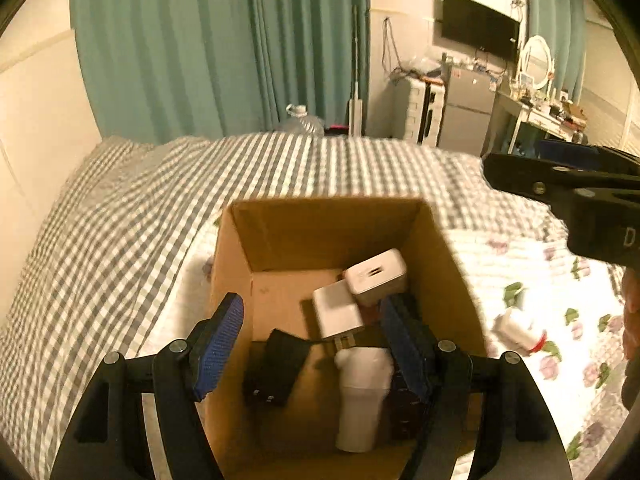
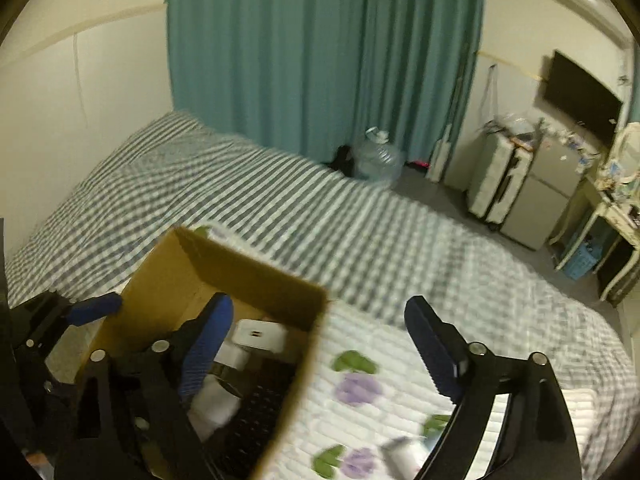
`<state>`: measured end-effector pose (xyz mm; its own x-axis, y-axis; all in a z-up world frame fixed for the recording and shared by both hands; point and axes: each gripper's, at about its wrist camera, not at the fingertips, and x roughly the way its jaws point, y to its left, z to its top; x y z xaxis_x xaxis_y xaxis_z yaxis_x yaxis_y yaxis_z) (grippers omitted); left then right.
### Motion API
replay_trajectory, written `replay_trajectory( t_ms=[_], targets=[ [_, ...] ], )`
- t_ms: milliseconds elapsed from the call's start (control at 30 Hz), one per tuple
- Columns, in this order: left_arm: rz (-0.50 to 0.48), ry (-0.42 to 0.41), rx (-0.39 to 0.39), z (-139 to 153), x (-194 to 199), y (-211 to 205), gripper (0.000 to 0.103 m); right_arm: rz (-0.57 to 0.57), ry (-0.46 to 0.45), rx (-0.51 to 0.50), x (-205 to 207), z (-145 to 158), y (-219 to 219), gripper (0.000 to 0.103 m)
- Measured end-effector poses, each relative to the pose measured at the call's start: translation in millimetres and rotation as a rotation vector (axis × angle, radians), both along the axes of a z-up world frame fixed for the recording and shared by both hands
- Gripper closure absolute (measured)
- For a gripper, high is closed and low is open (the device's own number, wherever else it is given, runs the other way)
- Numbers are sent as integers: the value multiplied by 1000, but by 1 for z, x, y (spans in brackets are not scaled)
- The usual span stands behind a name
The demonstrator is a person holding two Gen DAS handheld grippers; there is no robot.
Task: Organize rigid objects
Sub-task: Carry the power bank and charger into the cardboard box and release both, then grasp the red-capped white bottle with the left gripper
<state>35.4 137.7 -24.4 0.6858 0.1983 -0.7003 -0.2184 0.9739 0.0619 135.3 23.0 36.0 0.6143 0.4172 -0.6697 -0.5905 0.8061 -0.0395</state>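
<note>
I am holding my left gripper [image 1: 312,344] over an open cardboard box [image 1: 236,264] on the bed [image 1: 120,208], its jaws standing apart with nothing between them. Inside the box, white chargers [image 1: 376,272] are lying toward one o'clock. My right gripper [image 2: 320,352] is hanging wide open, straddling the box's right wall, while a small white bottle [image 1: 516,328] is lying on the floral quilt [image 1: 540,280] at three o'clock.

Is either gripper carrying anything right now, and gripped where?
Nothing is held. The left gripper hangs open over the cardboard box, jaws clear of the chargers inside. The right gripper is wide open, straddling the box's wall.
</note>
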Motion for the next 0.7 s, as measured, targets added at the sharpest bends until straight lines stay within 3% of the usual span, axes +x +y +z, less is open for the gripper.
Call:
replay_trajectory(
  t_ms=[167, 333, 700],
  targets=[
    [-46, -49, 37, 29, -5, -41, 29, -87, -64, 12, -10, 33, -57, 7],
    [-85, -66, 60, 40, -1, -85, 29, -168, -83, 33, -20, 44, -120, 6],
    [-112, -2, 74, 7, 26, -161, 29, -202, -63, 31, -14, 3, -210, 6]
  ],
)
